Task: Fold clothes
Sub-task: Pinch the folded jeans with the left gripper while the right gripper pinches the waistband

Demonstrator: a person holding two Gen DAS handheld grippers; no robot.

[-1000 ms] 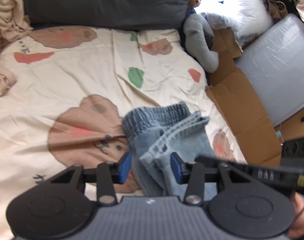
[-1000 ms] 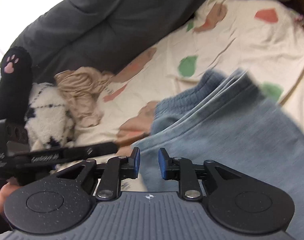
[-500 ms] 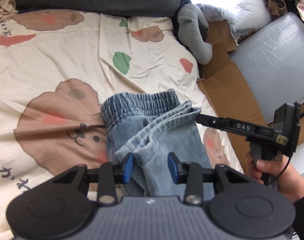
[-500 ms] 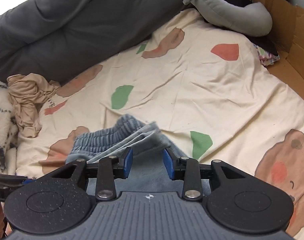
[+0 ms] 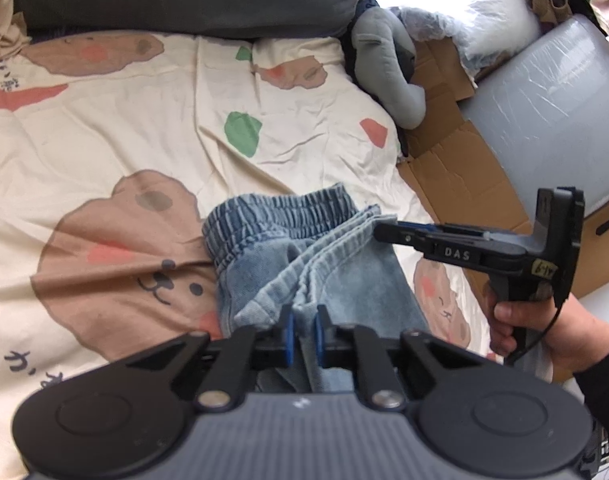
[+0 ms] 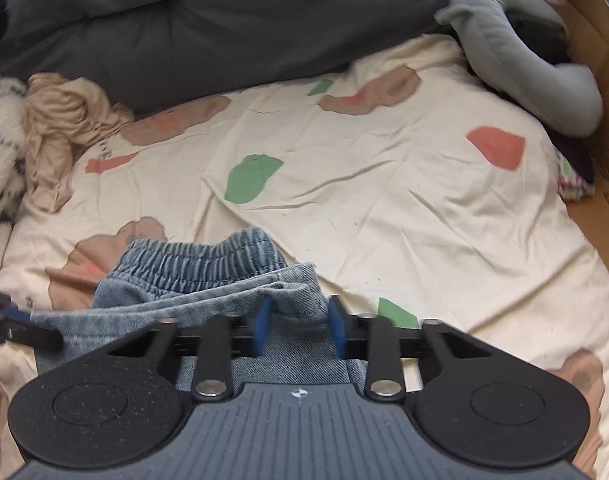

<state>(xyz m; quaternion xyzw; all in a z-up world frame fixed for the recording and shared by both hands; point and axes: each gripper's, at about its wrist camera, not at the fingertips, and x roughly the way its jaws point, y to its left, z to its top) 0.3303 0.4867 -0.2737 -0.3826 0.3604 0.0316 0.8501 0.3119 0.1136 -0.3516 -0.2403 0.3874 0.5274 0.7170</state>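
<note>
Beige fabric, a crumpled garment (image 6: 60,128), is lying bunched at the far left of the bed beside a white fuzzy throw (image 6: 0,152), both pressing against the dark grey duvet (image 6: 208,28) that is running along the back. Cream bedsheet (image 5: 116,128) printed with brown bears and red and green patches is stretching across the middle, wrinkling in places. Near the front centre of it, the folded denim pants (image 5: 304,248) are lying with their elastic waistband facing away from the cameras and the hem end doubled over on top. On the left wrist view, the left gripper (image 5: 303,336) is pinching a fold of the hem, its blue pads nearly meeting on the cloth. Just to the right, the right gripper (image 6: 298,330) is standing with its jaws spread wide over the corner of the denim, gripping nothing; a hand (image 5: 532,328) in a dark sleeve is holding its handle. Farther right, a grey plush toy (image 5: 388,68) is slumping off the bed edge onto flattened cardboard (image 5: 456,184), next to a grey plastic-wrapped cushion (image 5: 552,100).
</note>
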